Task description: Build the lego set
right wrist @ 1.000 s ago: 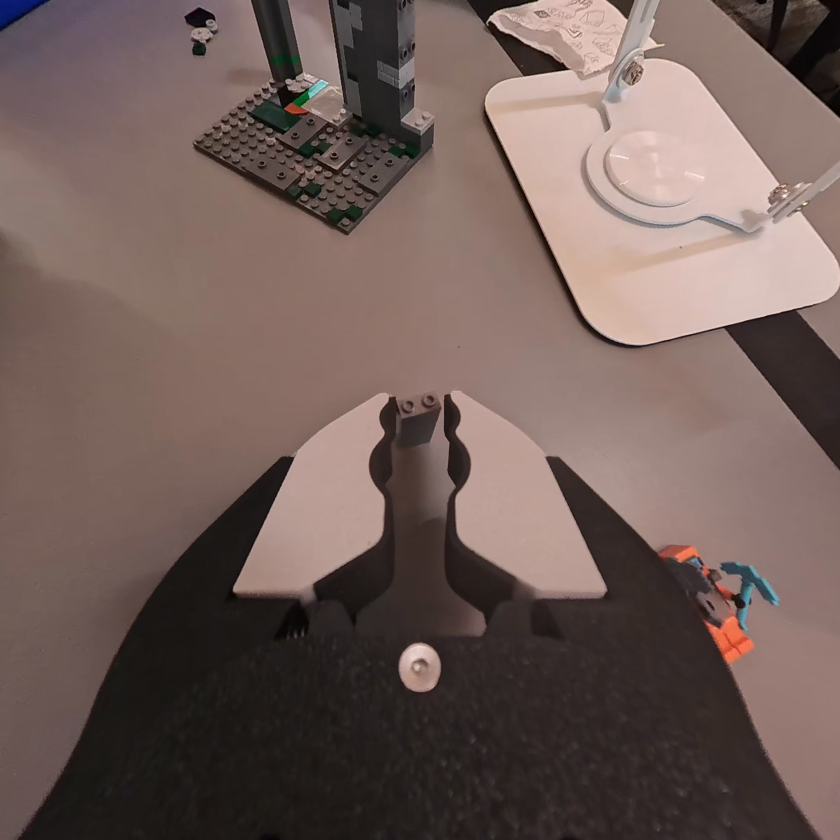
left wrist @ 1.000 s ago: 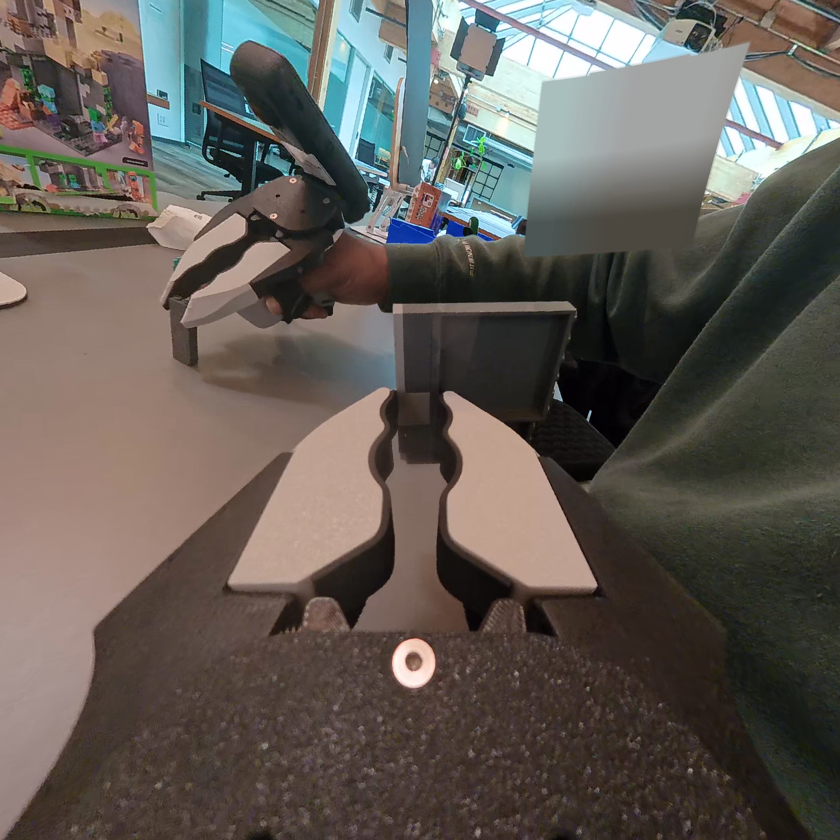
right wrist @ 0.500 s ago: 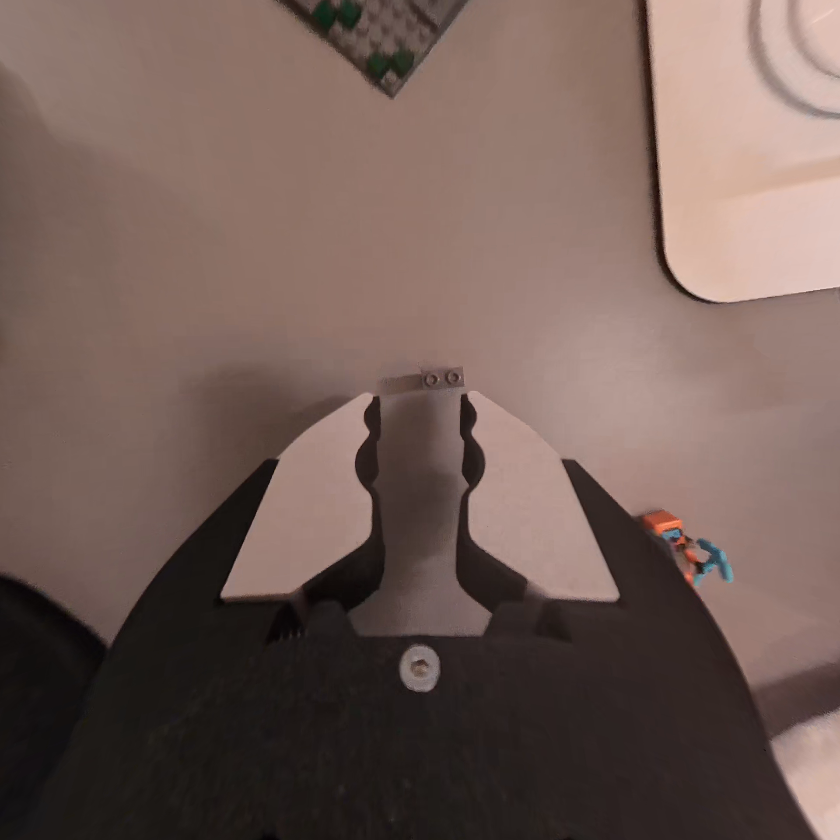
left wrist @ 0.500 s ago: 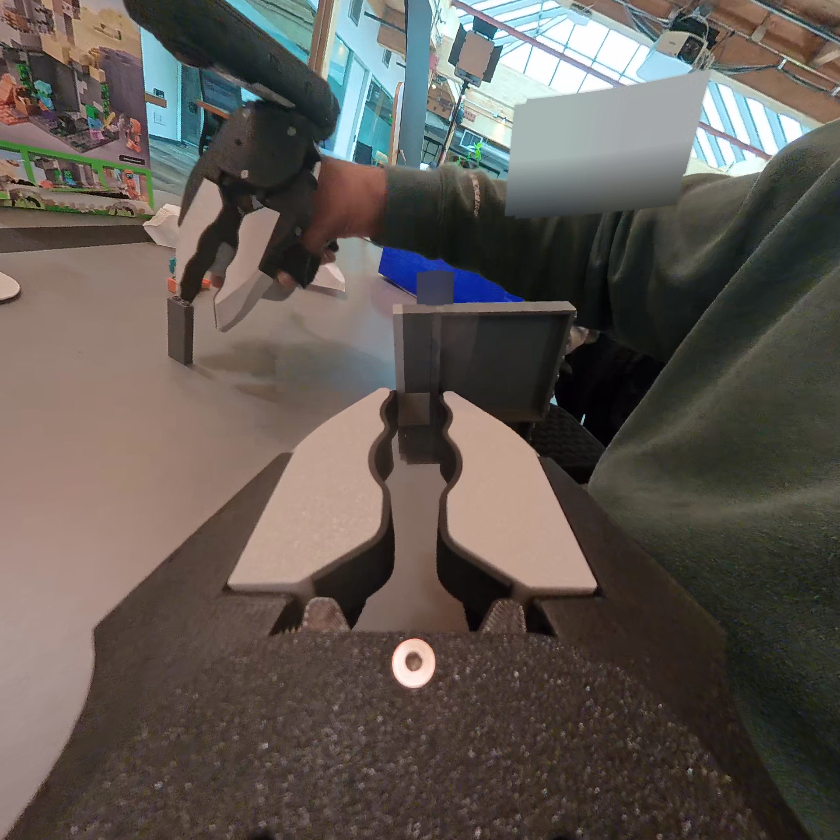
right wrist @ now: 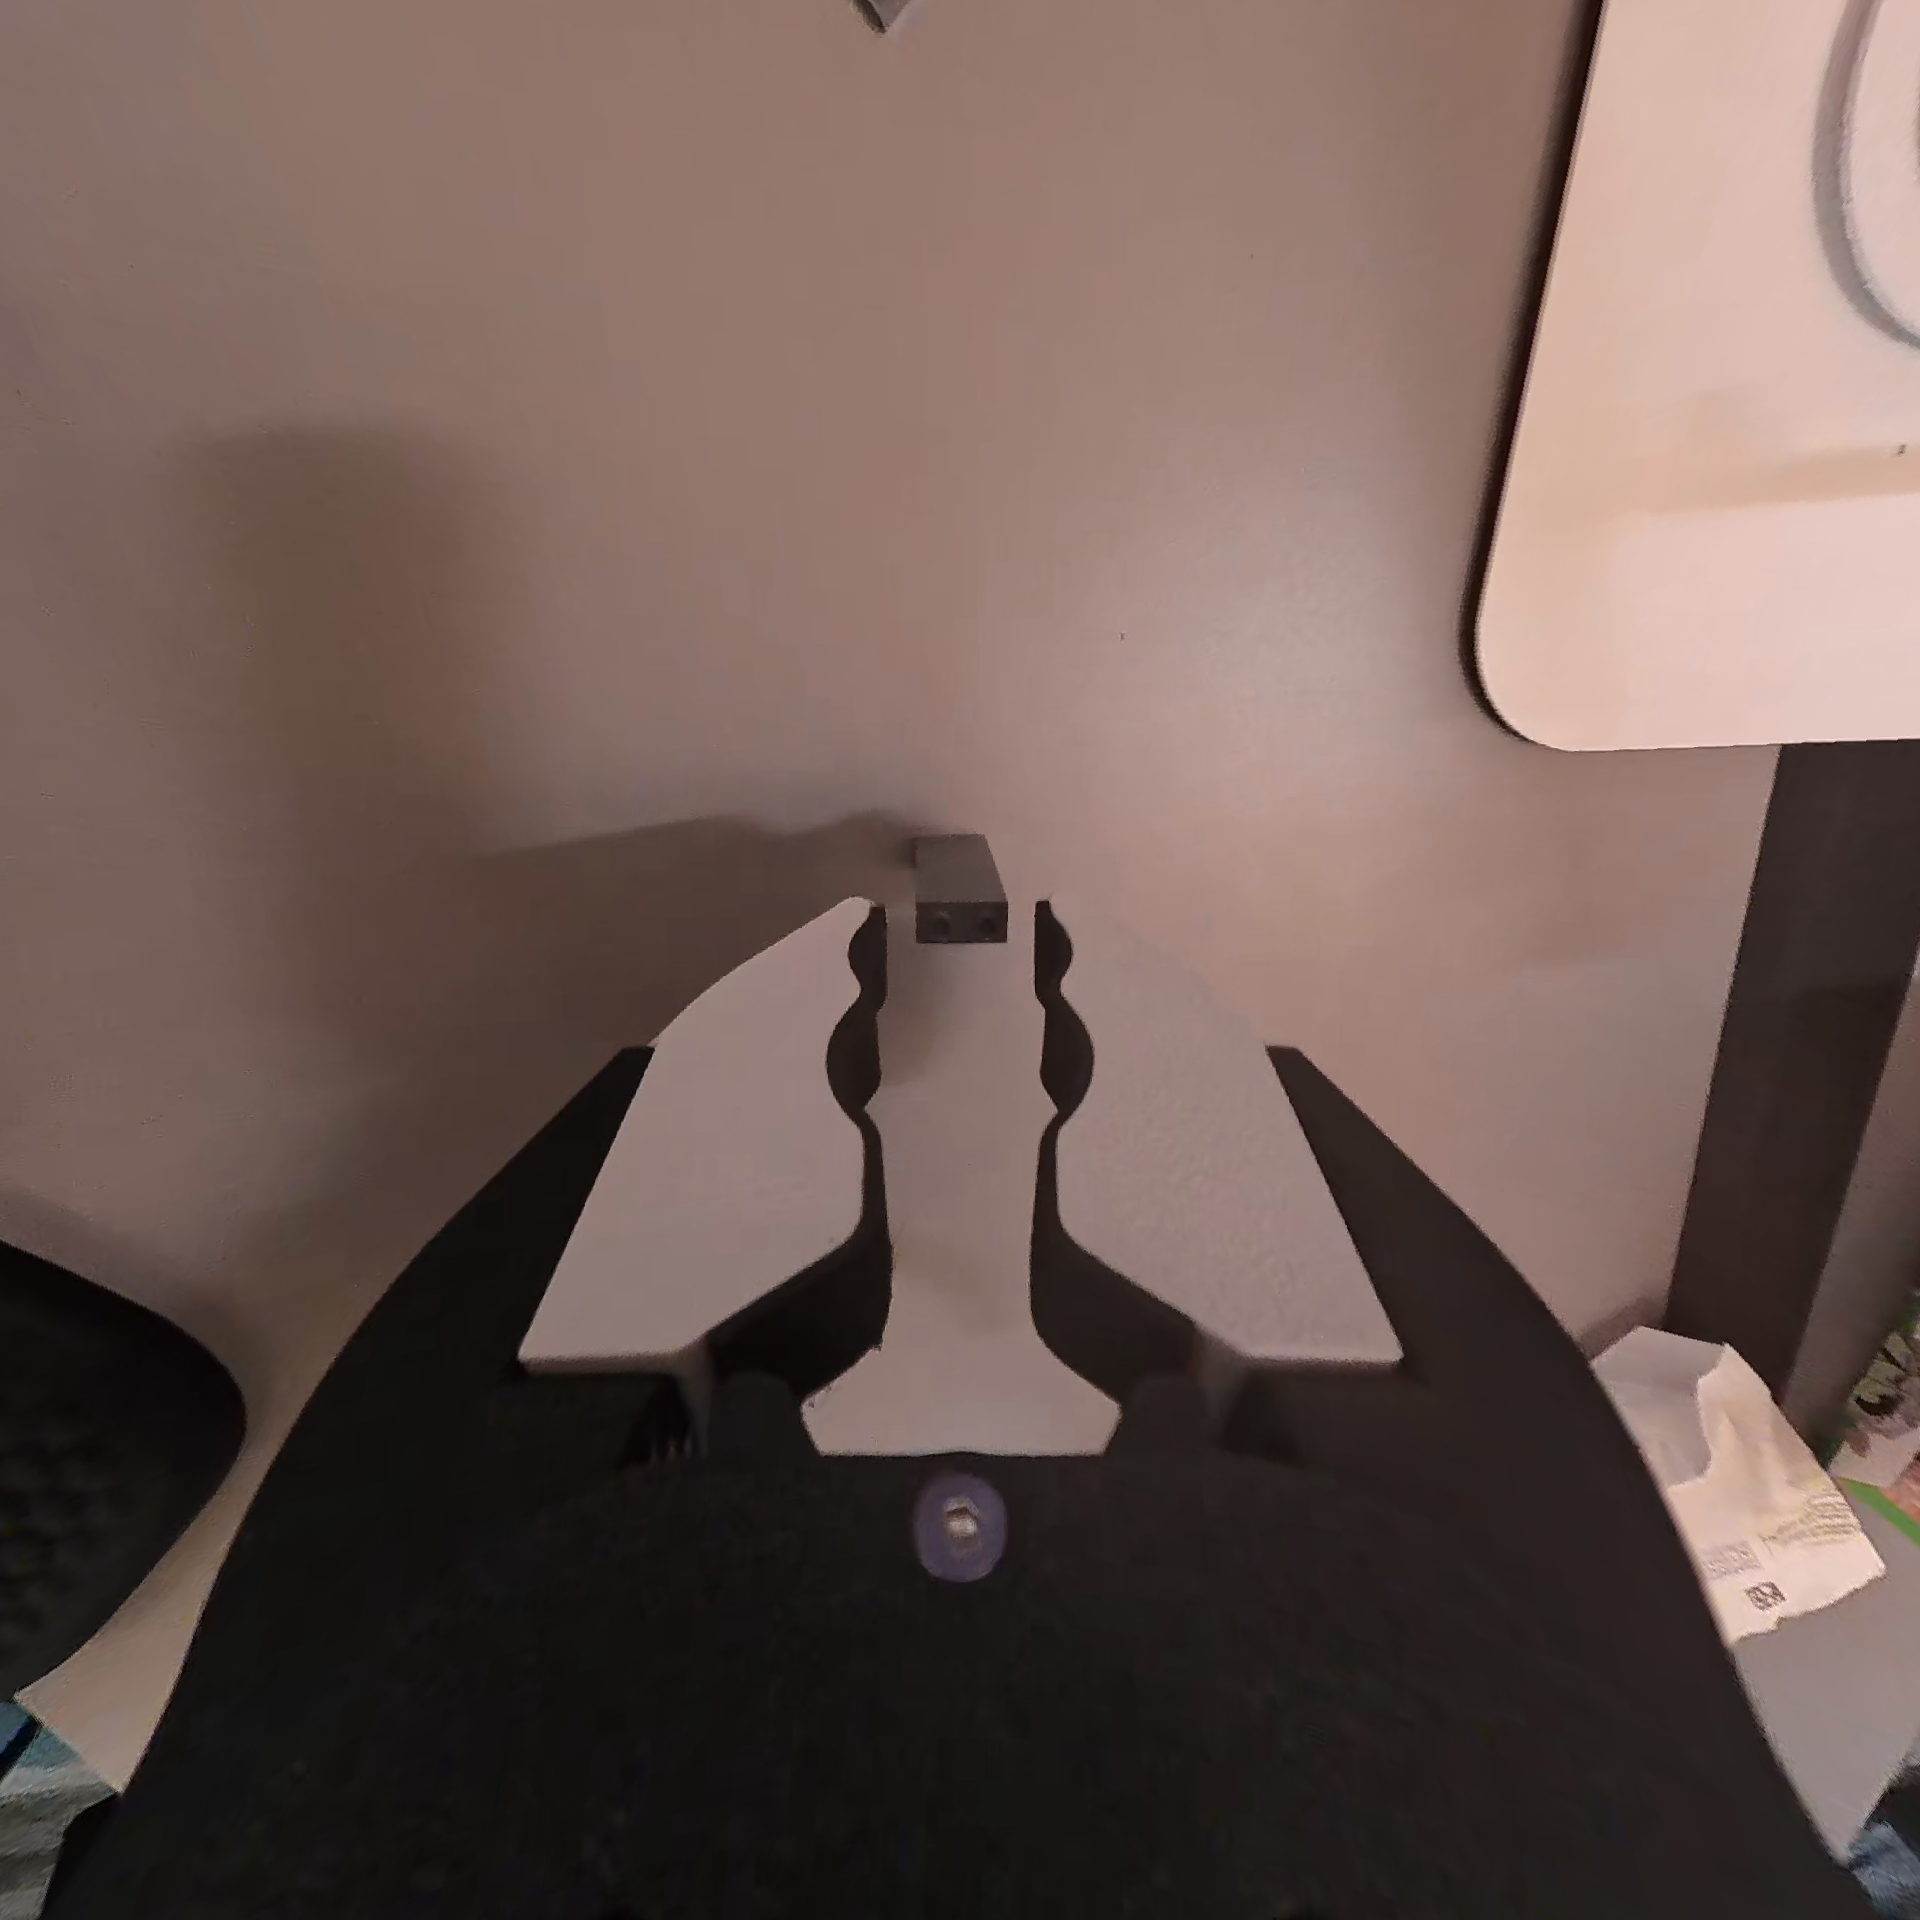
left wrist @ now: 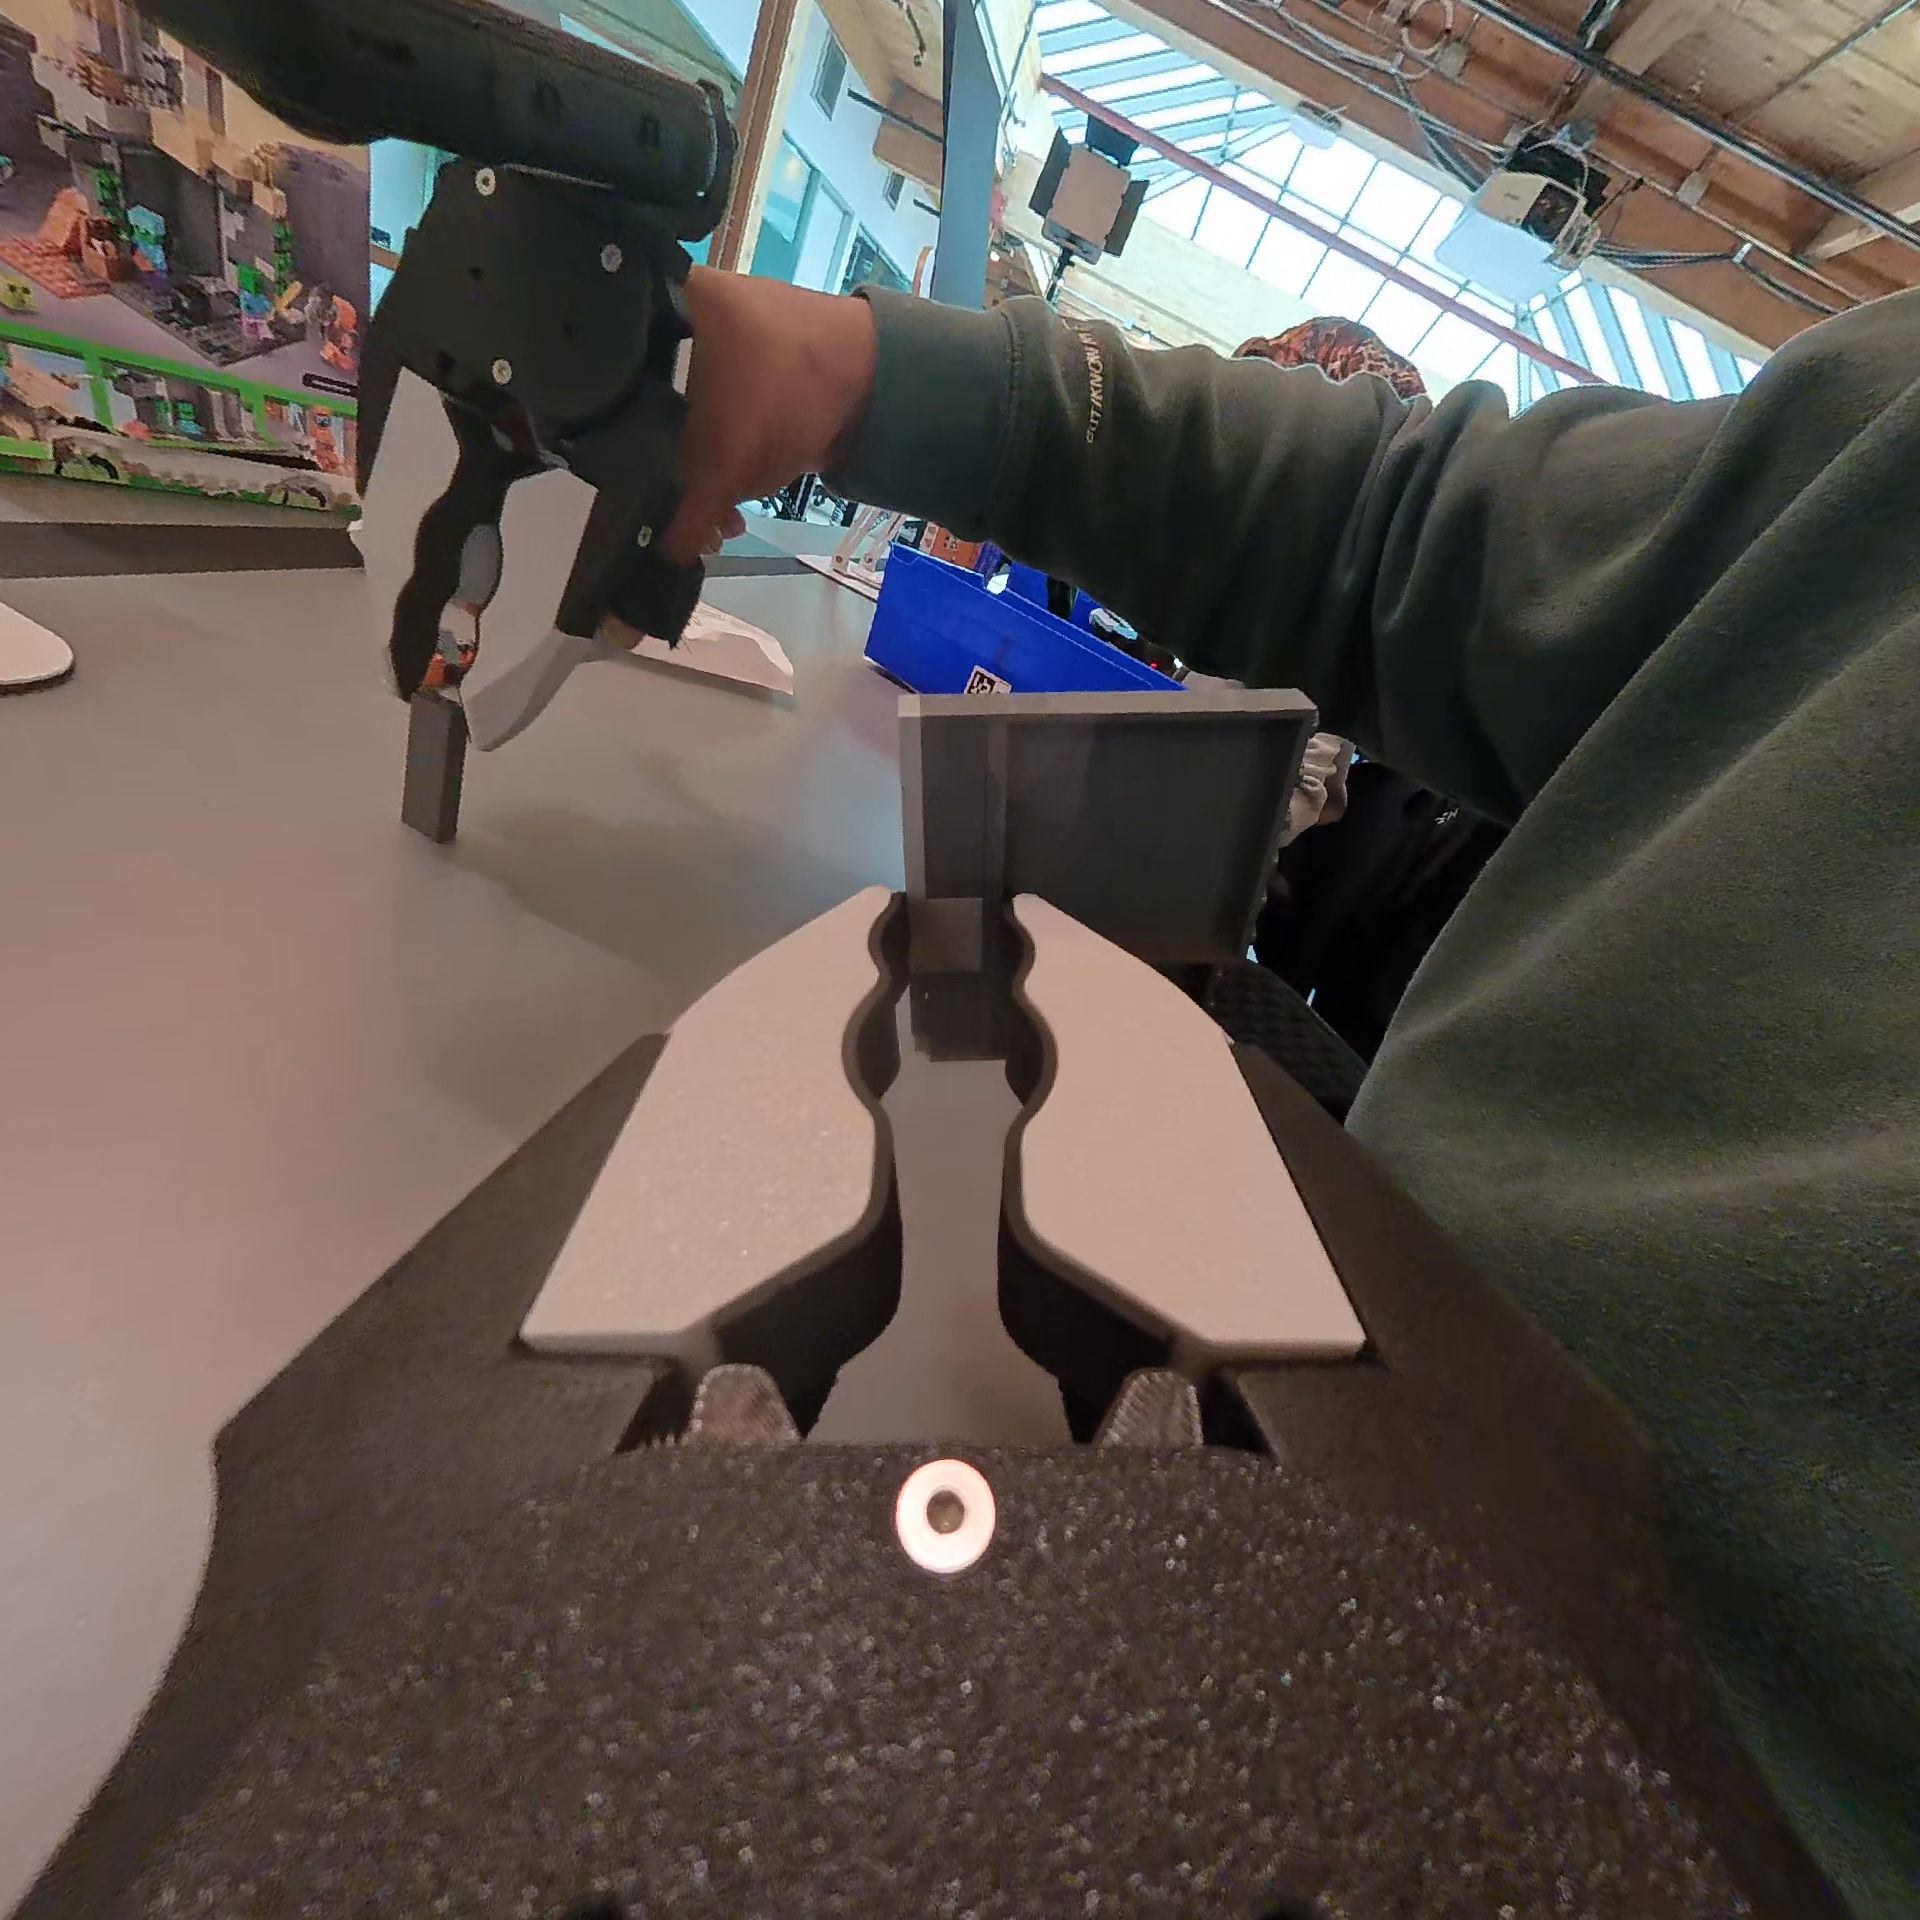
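Right tool (right wrist: 961, 914) spread over upright grey column (right wrist: 961, 896), apparently untouched

Bright skylit daylight, fisheye-warped edges

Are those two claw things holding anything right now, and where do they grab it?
The left gripper pinches a grey panel piece by its bottom corner post. The right gripper is open above a standing grey brick.

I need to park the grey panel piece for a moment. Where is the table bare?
Bare table lies left of the upright grey brick and between it and the white base. It is crowded by the blue bin.
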{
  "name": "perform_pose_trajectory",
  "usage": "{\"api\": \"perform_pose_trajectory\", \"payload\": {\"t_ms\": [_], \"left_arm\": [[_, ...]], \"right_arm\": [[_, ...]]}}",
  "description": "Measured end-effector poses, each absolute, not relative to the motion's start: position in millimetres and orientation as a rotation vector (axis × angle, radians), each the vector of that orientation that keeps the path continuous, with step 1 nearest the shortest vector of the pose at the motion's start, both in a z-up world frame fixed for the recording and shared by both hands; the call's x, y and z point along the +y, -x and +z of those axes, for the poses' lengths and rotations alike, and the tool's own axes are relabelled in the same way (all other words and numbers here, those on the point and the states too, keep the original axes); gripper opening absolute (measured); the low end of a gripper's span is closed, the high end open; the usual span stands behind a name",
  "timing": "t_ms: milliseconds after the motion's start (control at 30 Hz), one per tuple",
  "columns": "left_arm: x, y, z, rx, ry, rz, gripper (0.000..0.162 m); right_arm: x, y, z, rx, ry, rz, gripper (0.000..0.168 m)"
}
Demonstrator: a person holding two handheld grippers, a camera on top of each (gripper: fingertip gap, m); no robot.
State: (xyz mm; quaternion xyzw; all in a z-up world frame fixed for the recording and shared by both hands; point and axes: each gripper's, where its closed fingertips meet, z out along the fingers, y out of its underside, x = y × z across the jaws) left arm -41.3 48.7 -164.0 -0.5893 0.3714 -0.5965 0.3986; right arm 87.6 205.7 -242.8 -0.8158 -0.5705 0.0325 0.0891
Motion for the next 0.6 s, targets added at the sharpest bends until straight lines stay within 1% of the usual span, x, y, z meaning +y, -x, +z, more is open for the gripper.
{"api": "perform_pose_trajectory", "payload": {"t_ms": [367, 600], "left_arm": [[51.8, 41.7, -166.3, 0.931, 1.507, -1.494, 0.016], [51.8, 40.8, -167.8, 0.935, 1.514, -1.491, 0.016]], "right_arm": [[203.5, -86.2, -249.6, -1.685, 2.424, 0.137, 0.02], [203.2, -89.0, -247.3, -1.666, 2.428, 0.152, 0.021]]}}
